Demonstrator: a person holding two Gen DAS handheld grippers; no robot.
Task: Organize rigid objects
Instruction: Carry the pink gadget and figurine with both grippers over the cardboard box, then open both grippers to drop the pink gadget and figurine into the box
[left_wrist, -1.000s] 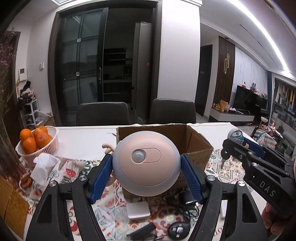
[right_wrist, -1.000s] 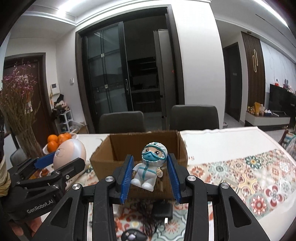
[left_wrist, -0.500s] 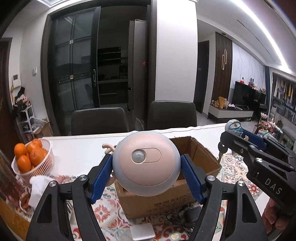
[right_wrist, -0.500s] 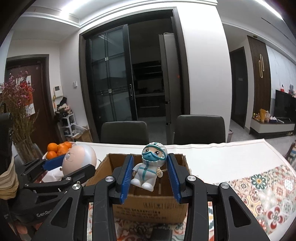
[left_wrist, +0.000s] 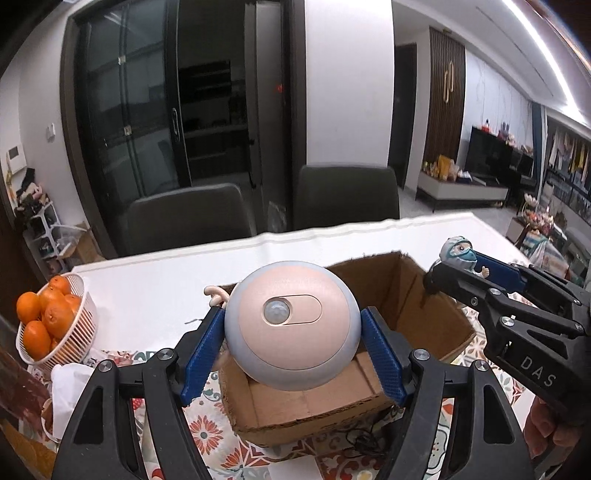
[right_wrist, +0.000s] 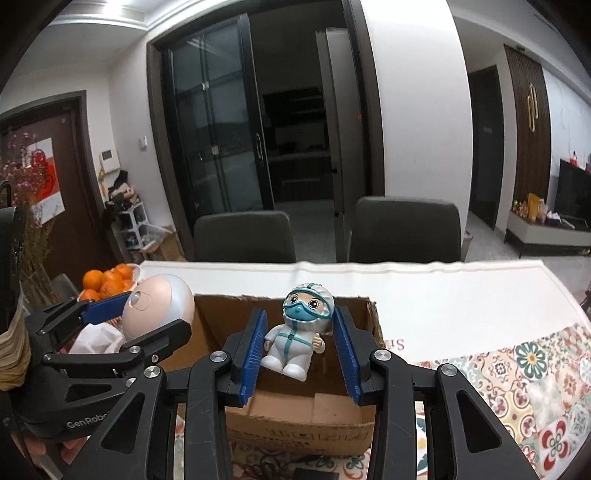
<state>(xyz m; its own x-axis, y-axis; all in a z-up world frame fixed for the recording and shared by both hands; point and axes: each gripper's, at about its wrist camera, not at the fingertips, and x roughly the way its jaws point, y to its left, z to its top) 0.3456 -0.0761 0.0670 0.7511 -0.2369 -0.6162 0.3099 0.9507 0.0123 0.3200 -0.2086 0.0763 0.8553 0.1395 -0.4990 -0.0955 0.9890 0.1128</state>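
My left gripper (left_wrist: 293, 341) is shut on a round pink-and-grey sensor light (left_wrist: 291, 326) and holds it over the open cardboard box (left_wrist: 306, 404). My right gripper (right_wrist: 301, 349) is shut on a small medic figurine in a white suit and blue mask (right_wrist: 299, 334), held above the same box (right_wrist: 295, 424). The figurine (left_wrist: 460, 253) and right gripper (left_wrist: 461, 271) also show at the right of the left wrist view. The sensor light (right_wrist: 159, 308) and left gripper (right_wrist: 142, 319) show at the left of the right wrist view.
A white basket of oranges (left_wrist: 48, 319) and crumpled tissue (left_wrist: 68, 384) sit at the left. A patterned cloth (right_wrist: 517, 387) covers the near table, with black cables (left_wrist: 364, 437) below the box. Two dark chairs (right_wrist: 404, 230) stand behind the table.
Both grippers have moved forward and up over the box with their objects still held. The box now lies directly beneath them; the clutter in front of it has dropped out of view.
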